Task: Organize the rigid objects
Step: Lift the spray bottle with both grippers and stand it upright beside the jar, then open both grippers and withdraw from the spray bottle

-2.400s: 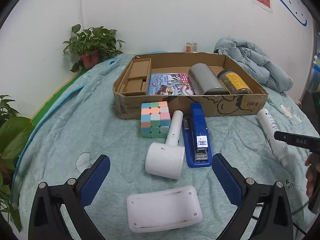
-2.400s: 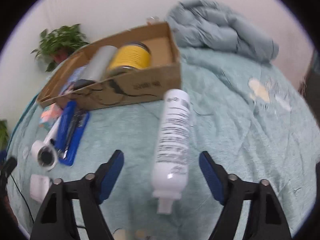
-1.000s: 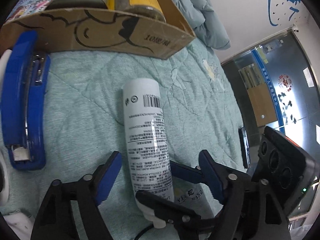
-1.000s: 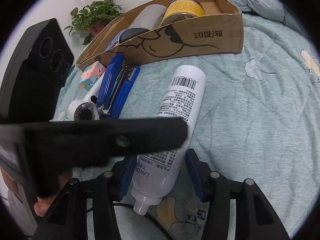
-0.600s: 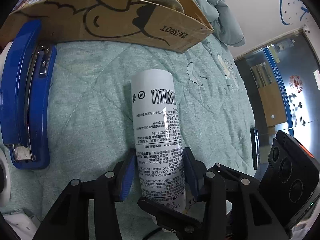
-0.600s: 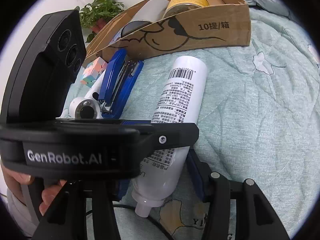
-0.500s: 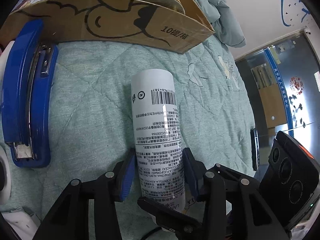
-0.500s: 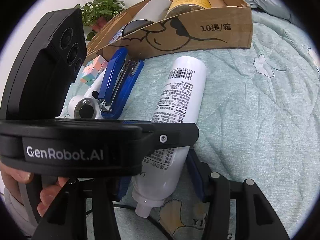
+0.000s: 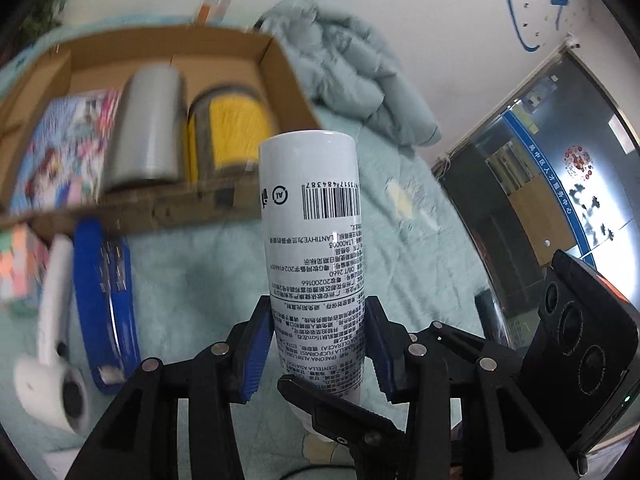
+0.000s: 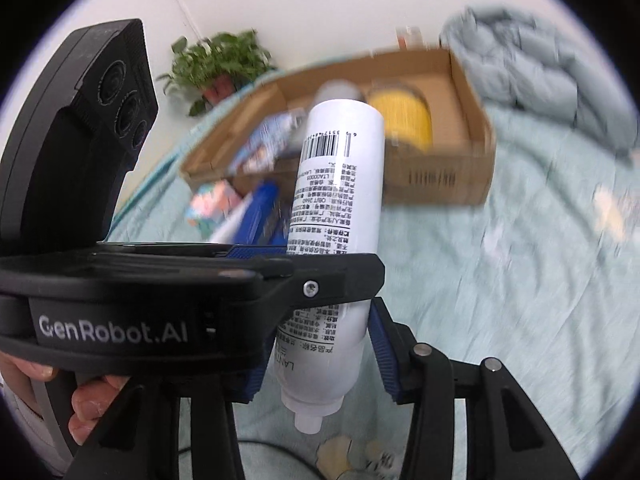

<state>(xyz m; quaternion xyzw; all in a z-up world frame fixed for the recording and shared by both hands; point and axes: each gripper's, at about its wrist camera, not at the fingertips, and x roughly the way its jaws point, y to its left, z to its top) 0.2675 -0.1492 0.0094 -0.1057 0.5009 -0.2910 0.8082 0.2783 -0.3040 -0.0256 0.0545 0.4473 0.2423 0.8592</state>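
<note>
Both grippers are clamped on the same white bottle (image 9: 314, 248), and it hangs in the air above the light green quilt (image 9: 192, 280), clear of it. The left gripper (image 9: 316, 352) holds the lower body of the bottle between its blue pads; the right gripper (image 10: 320, 354) grips nearer to the neck, and its jaws are closing tighter on the bottle at this moment. The bottle's base points toward the cardboard box (image 9: 276, 64), its cap toward the cameras.

The step in hand, as I judge it, is the carrying of the bottle to the box. The box stands toward the far edge of the quilt and already holds a grey cylinder (image 9: 146, 128), a yellow-labelled jar (image 9: 228, 128) and a colourful booklet (image 9: 60, 152). The blue stapler (image 9: 106, 300) is outside the box.

The next move needs both hands to travel together over the near wall. I think the free place is narrow, beside the jar at the right wall, so the bottle should be lowered lying parallel to the jar.
</note>
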